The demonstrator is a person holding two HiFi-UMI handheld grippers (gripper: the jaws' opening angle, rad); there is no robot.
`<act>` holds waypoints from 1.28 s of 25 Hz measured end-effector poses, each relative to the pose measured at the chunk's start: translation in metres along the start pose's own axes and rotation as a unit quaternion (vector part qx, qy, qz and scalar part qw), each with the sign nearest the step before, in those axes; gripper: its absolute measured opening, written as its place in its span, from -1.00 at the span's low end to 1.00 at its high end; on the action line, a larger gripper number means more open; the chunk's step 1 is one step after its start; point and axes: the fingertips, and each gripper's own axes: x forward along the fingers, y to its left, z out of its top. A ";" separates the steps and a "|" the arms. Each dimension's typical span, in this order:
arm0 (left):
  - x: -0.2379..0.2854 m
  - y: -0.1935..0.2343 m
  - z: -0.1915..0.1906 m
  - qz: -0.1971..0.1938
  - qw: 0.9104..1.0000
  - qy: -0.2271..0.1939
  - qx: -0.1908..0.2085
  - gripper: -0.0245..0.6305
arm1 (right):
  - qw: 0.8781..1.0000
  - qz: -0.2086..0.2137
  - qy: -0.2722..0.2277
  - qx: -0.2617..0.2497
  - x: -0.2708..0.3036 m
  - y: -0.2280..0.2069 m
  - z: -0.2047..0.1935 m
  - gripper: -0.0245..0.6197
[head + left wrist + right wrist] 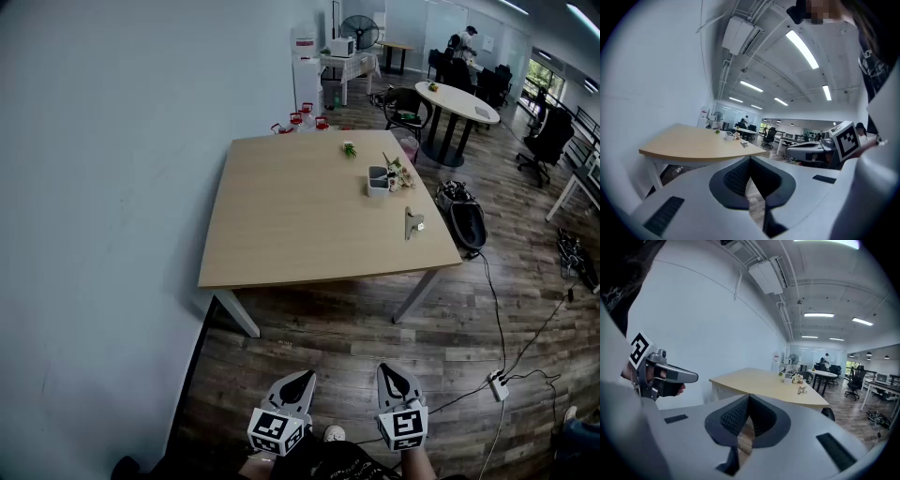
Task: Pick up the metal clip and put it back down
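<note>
The metal clip (413,224) lies near the right edge of the wooden table (291,225), and shows small and far off as the clip (802,390) in the right gripper view and the clip (744,144) in the left gripper view. Both grippers hang low near my body, well short of the table and above the floor. My left gripper (298,379) is shut with nothing in it, its jaws (749,159) meeting at the tips. My right gripper (394,371) is shut and empty too, tips together (749,397).
On the table stand a small white cup (378,181) with flowers (400,174) beside it and a green item (349,148). A white wall (94,187) runs along the left. A bag (463,214) and cables (502,323) lie on the floor at the right.
</note>
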 end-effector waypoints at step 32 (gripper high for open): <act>0.008 0.012 0.004 -0.107 0.994 0.015 0.024 -0.18 | 0.995 -0.082 -0.007 0.060 -0.009 -0.007 0.000 -0.07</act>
